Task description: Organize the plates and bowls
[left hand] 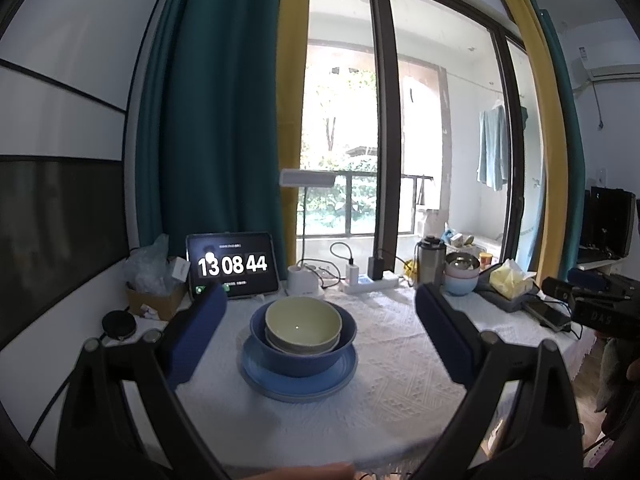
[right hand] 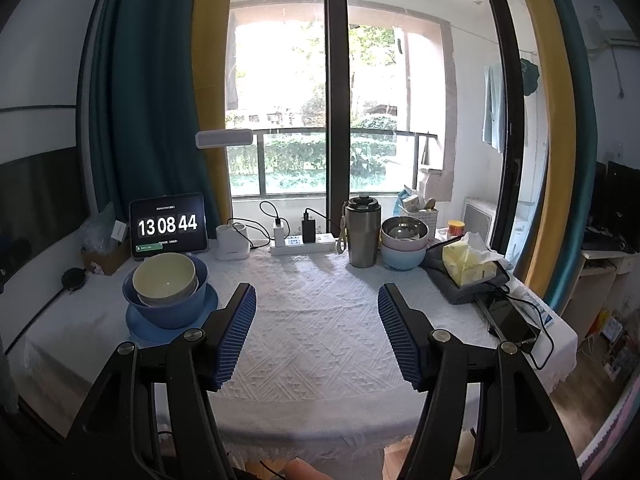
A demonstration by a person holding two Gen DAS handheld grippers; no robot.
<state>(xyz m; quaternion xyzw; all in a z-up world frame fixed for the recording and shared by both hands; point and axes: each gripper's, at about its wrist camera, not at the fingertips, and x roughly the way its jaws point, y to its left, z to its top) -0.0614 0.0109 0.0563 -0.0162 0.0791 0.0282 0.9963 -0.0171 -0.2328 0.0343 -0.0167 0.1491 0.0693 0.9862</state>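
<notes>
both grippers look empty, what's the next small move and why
Probably ease the left hand-held gripper forward toward the stack: pale bowl nested in the blue bowl on the blue plate. That stack sits centred between its open fingers, while the right hand-held gripper, also open, faces bare tablecloth. A second bowl stack stands at the back right.

We see a table under white textured cloth: blue plate (bowls stacked on it) left; tablet, power strip, steel tumbler, tissue pack behind.
</notes>
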